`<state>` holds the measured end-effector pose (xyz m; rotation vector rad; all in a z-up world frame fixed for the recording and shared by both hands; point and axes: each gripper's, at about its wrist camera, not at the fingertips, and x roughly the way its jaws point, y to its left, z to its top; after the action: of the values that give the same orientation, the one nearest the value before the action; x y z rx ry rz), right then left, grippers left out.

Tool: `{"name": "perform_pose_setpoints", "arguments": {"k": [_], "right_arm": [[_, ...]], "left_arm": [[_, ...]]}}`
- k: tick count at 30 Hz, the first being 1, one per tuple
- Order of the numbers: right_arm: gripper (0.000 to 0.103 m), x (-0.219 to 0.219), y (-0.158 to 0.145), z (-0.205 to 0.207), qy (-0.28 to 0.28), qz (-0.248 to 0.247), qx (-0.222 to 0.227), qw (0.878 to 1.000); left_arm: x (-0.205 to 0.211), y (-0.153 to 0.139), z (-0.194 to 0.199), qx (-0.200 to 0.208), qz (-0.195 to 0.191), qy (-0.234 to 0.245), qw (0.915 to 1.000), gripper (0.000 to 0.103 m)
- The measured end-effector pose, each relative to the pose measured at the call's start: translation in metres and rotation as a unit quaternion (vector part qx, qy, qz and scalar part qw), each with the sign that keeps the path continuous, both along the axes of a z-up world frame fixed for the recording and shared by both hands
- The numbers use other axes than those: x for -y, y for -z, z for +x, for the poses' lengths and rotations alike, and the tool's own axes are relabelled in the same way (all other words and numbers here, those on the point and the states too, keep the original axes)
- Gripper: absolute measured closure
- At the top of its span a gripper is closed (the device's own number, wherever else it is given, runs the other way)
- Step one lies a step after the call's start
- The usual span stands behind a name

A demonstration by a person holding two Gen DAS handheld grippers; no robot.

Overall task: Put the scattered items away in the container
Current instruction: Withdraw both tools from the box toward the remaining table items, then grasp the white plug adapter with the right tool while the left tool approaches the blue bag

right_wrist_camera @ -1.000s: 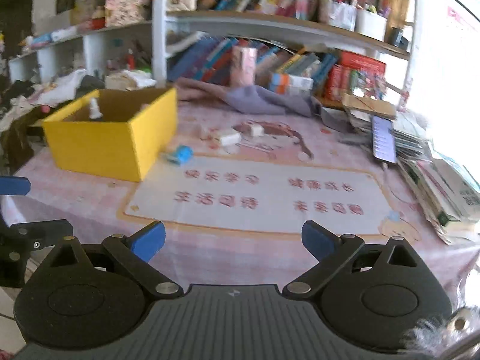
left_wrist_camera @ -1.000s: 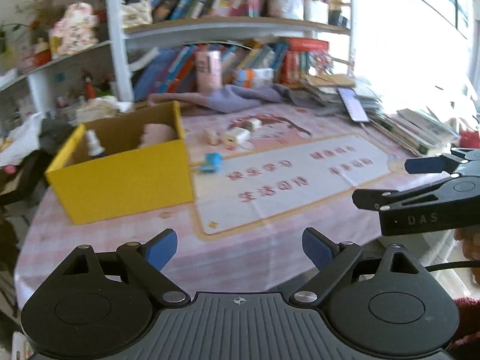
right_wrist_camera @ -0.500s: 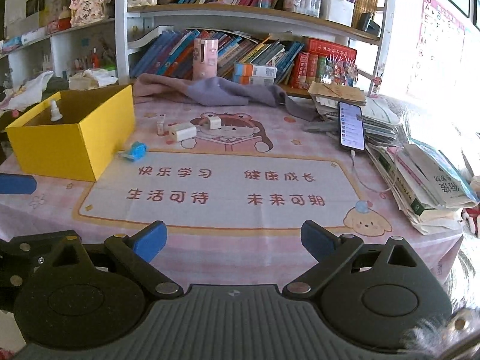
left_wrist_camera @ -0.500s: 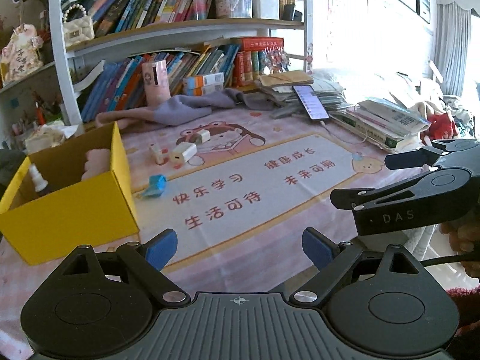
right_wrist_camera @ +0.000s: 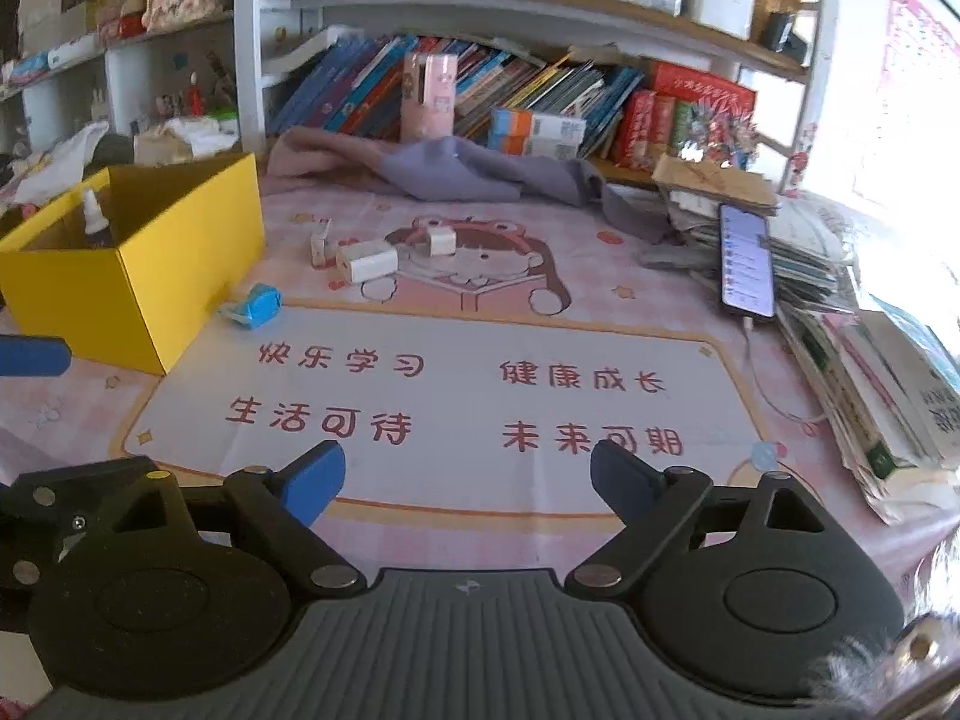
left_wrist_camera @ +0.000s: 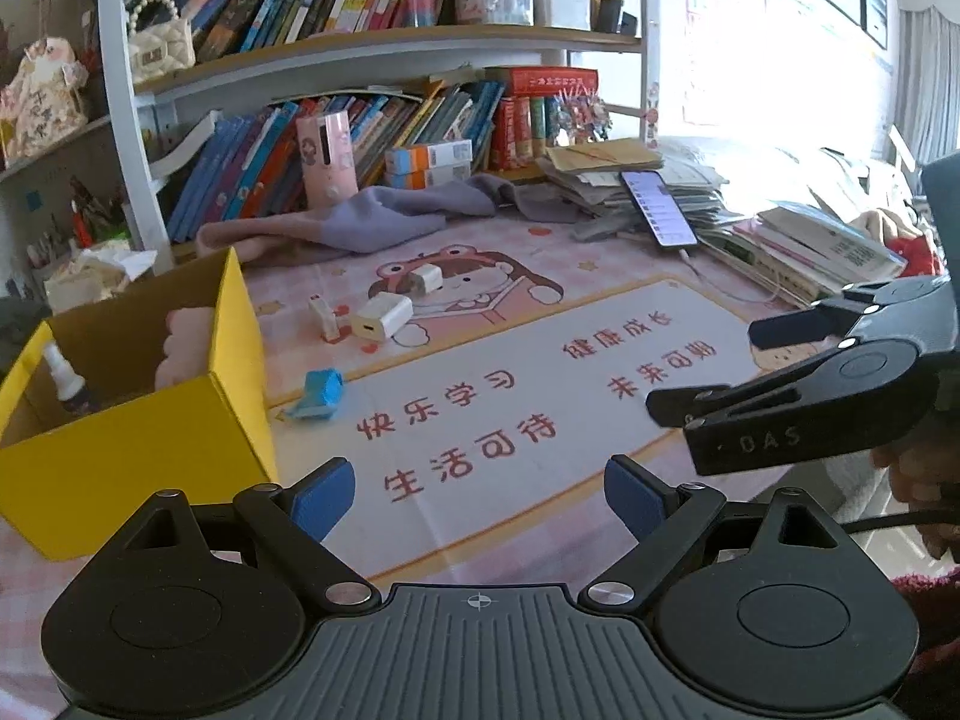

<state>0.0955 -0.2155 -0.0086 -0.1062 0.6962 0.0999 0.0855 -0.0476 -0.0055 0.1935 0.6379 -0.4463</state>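
A yellow box stands at the table's left; a small spray bottle and a pink soft item lie inside. On the pink mat lie a blue item, a white charger block, a smaller white block and a small white-and-red piece. My left gripper is open and empty above the mat's near edge. My right gripper is open and empty, beside it on the right.
A purple cloth lies at the back of the table. A phone rests on stacked papers, with books along the right edge. Bookshelves stand behind the table. A pink cylinder stands on the lower shelf.
Both grippers have moved closer to the table and the scattered items, and the left view has swung right off the box. Both stay open and empty.
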Motion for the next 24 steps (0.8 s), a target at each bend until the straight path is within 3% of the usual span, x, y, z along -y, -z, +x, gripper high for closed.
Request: {"name": "perform_pose_setpoints", "arguments": {"k": [11, 24], "right_arm": [[0.016, 0.032, -0.008, 0.063, -0.017, 0.002, 0.011, 1.000], [0.016, 0.062, 0.002, 0.148, -0.067, 0.025, -0.011, 0.997]], "left_arm": [[0.034, 0.003, 0.066, -0.004, -0.014, -0.021, 0.9997, 0.012], [0.069, 0.016, 0.130, -0.023, 0.021, -0.090, 0.9955, 0.012]]}}
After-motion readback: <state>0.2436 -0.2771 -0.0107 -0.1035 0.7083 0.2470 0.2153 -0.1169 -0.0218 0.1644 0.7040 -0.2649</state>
